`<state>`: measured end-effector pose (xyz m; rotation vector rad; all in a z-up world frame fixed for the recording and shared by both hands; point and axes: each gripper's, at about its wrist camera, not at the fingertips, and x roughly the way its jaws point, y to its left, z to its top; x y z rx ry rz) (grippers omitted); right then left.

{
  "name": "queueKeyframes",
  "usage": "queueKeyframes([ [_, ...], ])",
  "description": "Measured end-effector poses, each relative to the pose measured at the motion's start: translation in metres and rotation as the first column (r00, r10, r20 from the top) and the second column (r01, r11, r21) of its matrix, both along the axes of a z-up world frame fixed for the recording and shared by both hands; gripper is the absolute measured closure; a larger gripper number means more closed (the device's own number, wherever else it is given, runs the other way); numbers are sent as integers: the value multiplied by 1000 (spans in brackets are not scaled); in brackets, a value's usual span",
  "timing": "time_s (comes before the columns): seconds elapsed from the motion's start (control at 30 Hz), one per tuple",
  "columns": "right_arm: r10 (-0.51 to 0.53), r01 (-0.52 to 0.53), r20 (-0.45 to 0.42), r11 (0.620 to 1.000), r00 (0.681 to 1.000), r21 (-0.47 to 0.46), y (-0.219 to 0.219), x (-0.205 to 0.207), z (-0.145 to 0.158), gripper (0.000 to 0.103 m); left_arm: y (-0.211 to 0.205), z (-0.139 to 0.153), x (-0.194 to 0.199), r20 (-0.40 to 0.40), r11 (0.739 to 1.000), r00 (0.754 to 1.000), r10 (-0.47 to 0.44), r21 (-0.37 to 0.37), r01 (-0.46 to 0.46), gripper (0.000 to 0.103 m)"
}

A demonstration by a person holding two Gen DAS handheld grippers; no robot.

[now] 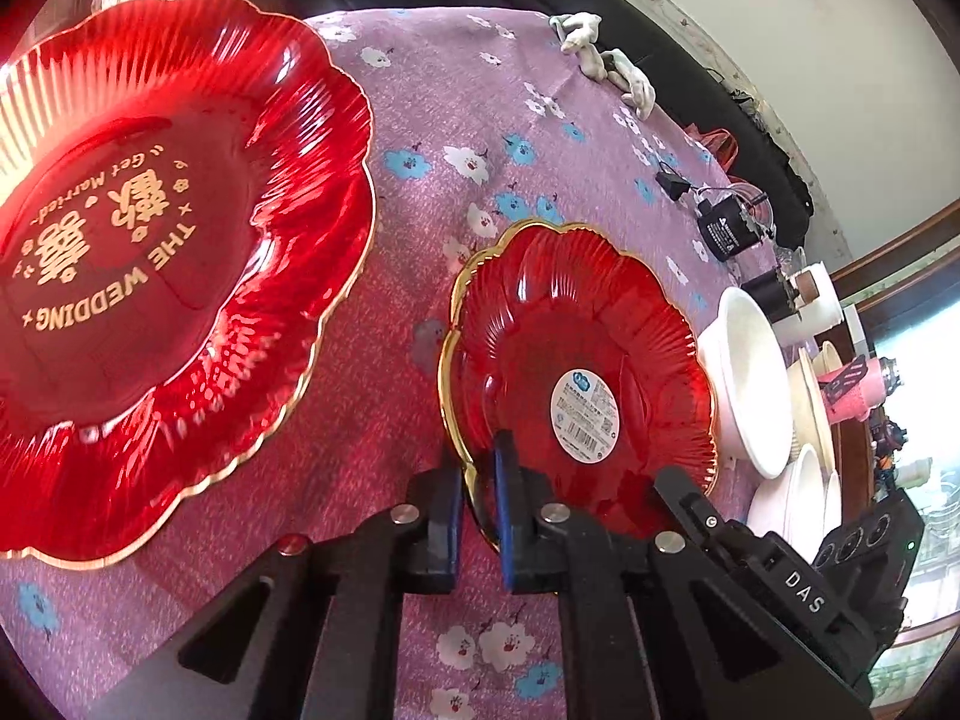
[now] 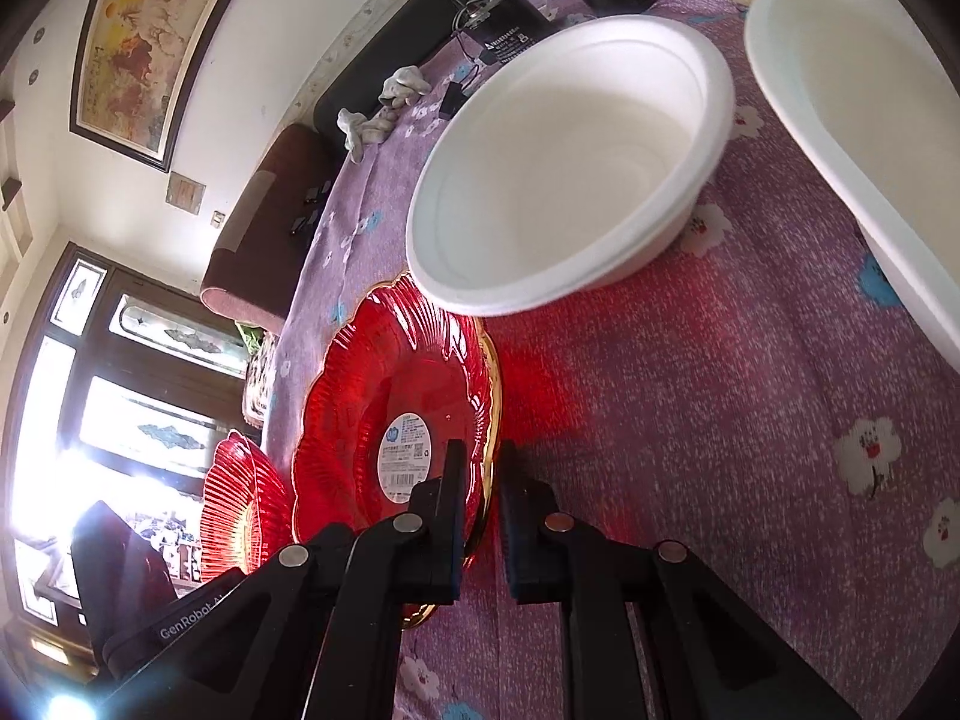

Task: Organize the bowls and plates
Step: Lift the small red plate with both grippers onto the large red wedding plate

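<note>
— Left gripper, what's it doing?
— Clamped on the gold rim of the small red plate, lower centre of its view. The right gripper pinches the same plate's opposite edge.
— Anything hard to read?
— The round label's print is too small. The big red plate is cut off at the left edge. White bowls at right overlap, so I can't count them.

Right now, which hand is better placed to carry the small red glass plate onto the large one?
Left. Both grippers clamp the small red glass plate, but the large red wedding plate lies on the left side.
</note>
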<state>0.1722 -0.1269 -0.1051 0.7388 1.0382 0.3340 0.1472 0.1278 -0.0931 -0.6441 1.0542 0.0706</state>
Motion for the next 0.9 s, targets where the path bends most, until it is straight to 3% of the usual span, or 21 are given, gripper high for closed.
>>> queueKeyframes([
  [0.2,-3,2,-13,1000,1000,-10,-1,-8,1,92,-9,3,-12,11,998,1000,-15,61,14,93],
  [0.6,-2,2,6,999,1000,-43,-6,-64,11,93,-27,15,-61,52,985,994,-95,147,87,91],
  [0.9,7,6,143,996,990,-92,11,-97,68,93,-21,67,-95,204,978,974,-101,200,60,89],
])
